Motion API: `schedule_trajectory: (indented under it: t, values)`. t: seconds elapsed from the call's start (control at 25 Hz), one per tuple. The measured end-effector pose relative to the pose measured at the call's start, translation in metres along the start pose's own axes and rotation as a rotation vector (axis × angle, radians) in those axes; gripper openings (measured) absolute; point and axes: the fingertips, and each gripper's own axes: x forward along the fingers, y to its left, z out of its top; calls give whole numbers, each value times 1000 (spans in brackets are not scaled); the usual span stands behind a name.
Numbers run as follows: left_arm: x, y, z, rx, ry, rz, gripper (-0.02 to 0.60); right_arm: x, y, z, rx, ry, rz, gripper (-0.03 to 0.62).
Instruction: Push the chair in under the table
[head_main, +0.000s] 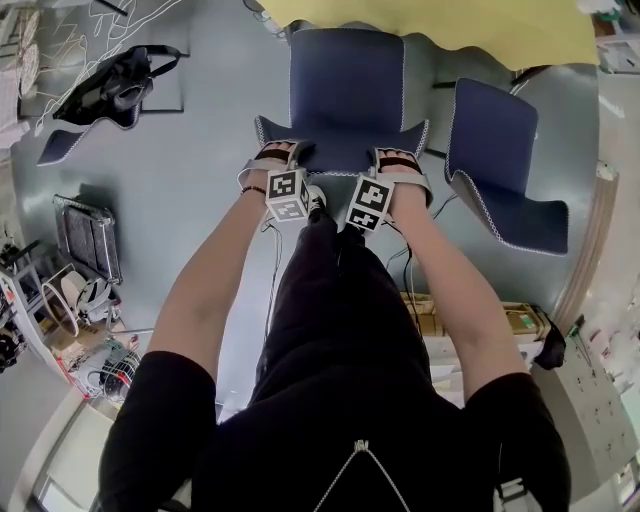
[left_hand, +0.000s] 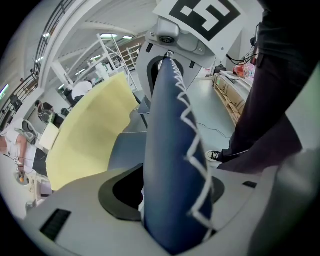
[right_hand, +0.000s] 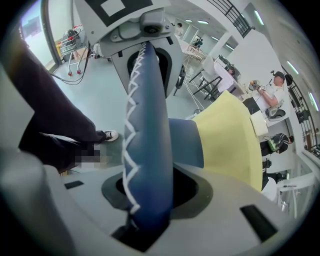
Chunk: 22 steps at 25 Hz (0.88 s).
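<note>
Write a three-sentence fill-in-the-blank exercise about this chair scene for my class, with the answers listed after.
The left gripper and right gripper are each shut on the ____ of the chair. The table beyond it has a ____ top. In the head view, a second chair stands to its ____.
Missing words: backrest; yellow; right.

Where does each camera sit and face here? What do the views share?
Head view: on the person's head, steeply down on the chair, forearms, legs; left gripper and right gripper clamp its backrest.
Left gripper view: on the left gripper, along the backrest toward the right gripper; leg, shoe at right.
Right gripper view: on the right gripper, toward the left gripper; leg at left.
Shared: both gripper views show backrest and yellow table.
</note>
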Motion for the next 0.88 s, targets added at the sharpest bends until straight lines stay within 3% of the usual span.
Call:
schedule_trajectory:
  t: [0.88]
  values:
    - [19,81,-6,2,-29,-5,241,29,-79,5,3,-2,1,140]
